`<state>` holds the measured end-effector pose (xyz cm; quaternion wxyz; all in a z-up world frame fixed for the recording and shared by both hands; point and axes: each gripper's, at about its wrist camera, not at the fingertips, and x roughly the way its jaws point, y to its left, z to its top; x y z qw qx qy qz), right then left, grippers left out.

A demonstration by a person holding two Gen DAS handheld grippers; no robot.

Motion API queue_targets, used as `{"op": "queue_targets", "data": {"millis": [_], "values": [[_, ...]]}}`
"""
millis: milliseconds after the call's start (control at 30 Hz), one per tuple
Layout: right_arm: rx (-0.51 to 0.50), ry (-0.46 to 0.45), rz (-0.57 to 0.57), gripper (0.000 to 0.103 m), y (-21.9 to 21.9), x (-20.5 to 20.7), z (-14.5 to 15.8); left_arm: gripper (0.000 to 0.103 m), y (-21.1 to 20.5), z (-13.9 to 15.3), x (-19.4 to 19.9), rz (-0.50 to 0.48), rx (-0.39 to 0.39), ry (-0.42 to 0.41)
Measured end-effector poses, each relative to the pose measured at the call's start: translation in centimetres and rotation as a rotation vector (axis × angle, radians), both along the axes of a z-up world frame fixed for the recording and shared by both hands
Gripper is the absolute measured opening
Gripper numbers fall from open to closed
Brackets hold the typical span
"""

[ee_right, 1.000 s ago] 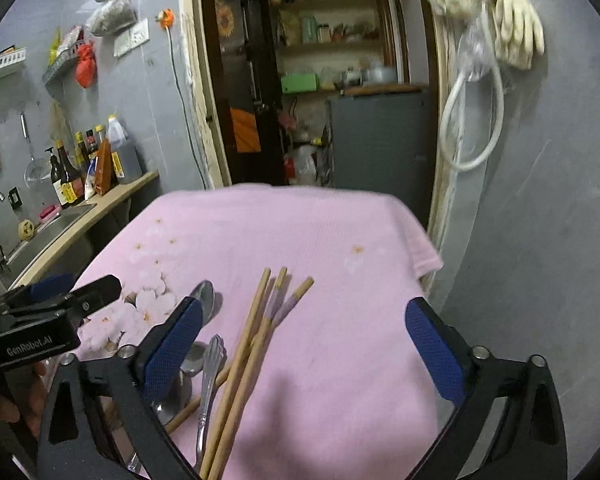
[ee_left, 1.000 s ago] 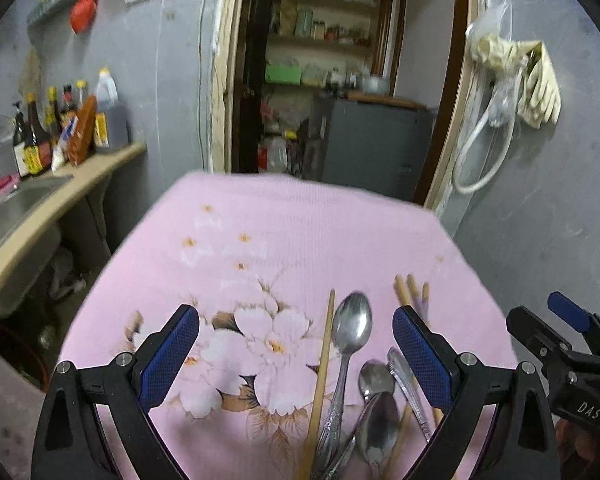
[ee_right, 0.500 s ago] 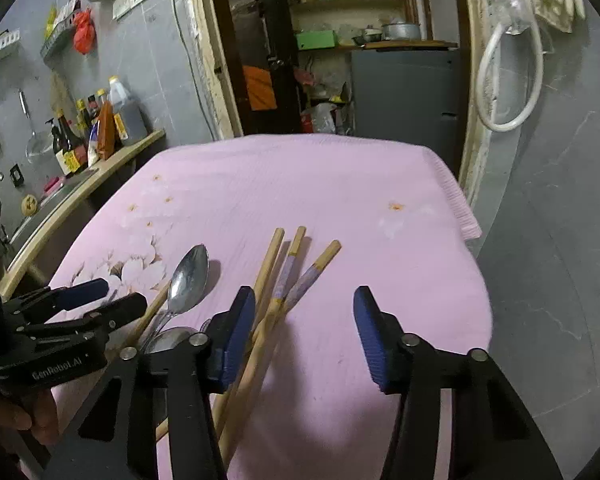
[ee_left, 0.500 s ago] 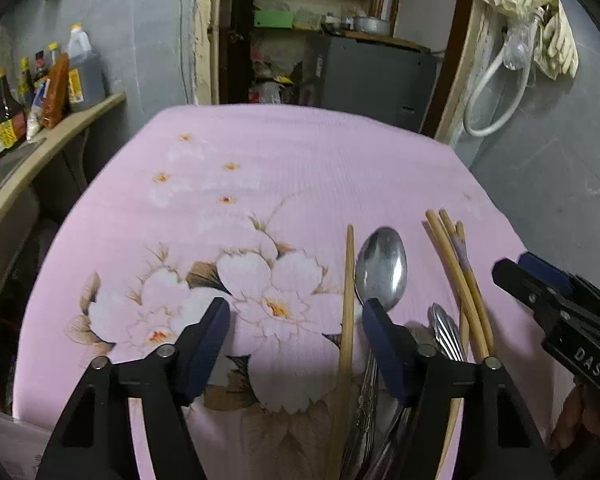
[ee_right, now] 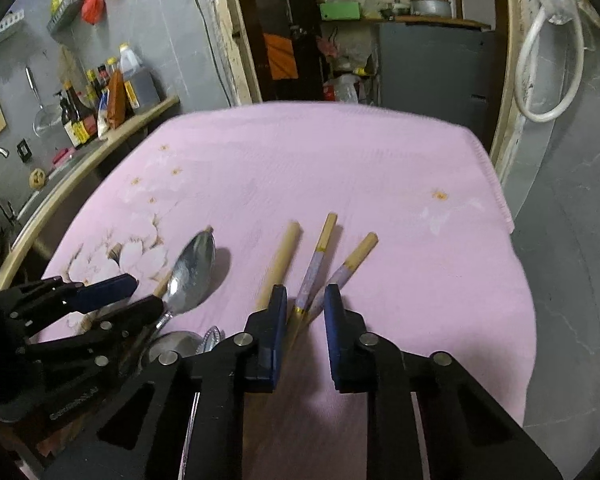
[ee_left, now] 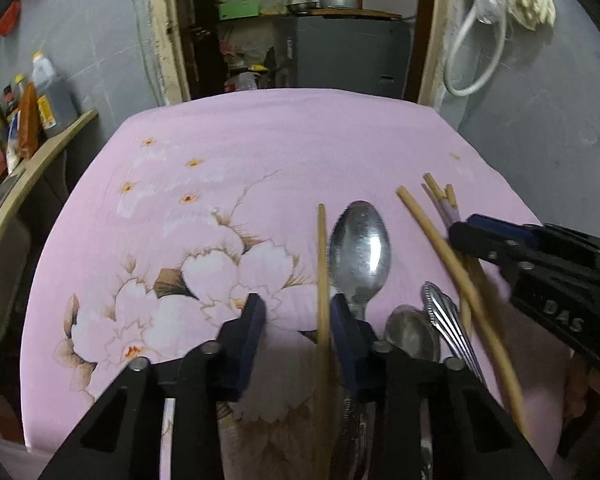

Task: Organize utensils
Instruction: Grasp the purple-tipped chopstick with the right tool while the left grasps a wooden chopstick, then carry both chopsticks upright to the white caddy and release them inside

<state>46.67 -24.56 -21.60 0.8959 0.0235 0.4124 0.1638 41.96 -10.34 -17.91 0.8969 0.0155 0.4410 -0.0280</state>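
A pink flowered cloth (ee_left: 260,152) covers the bench, and the utensils lie bunched toward its near edge, all with their long axes running from near edge to far edge. The left gripper (ee_left: 296,312) is narrow and closing, with a single plain chopstick (ee_left: 321,264) between its fingers, lying close against the right one; whether the pads already press on it cannot be told. That chopstick points straight toward the far edge. Just right of it a spoon (ee_left: 360,252) lies bowl up, bowl toward the far edge, its handle running back under the fingers. A second spoon (ee_left: 410,332) and a ribbed metal handle (ee_left: 448,320) lie nearer, beside the first spoon's handle. In the right wrist view the right gripper (ee_right: 305,304) is also narrow and closing around two chopsticks with lilac bands (ee_right: 312,276), which fan out toward the far right corner. A third, plain chopstick (ee_right: 282,264) lies just outside the left finger, its tip toward the far edge. The pads do not visibly clamp the pair.
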Motion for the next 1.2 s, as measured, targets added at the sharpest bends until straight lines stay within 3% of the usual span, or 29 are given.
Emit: {"op": "queue_targets", "data": {"millis": [133,200,333,467,800,1200], "values": [[0.001,0.017,-0.001,0.015,0.2,0.1,-0.4,0.023,0.1,0.2,0.4,-0.003,-0.016,0.018],[0.021,0.016,-0.008,0.01,-0.1,0.0,-0.2,0.008,0.3,0.4,0.7,-0.005,-0.032,0.032],[0.085,0.033,-0.023,0.009,-1.2,-0.4,0.1,0.007,1.9,0.6,1.1,0.031,-0.151,0.075],[0.123,0.033,-0.036,0.009,-1.9,-0.8,0.5,0.007,3.1,1.2,0.4,0.061,-0.251,0.062],[0.205,-0.046,-0.081,0.008,-3.8,-3.4,4.5,0.007,3.3,5.2,-3.2,0.031,-0.3,-0.023],[0.14,-0.21,-0.099,0.006,-3.8,-10.5,10.9,0.007,5.2,10.0,-8.1,-0.044,-0.314,-0.103]]}}
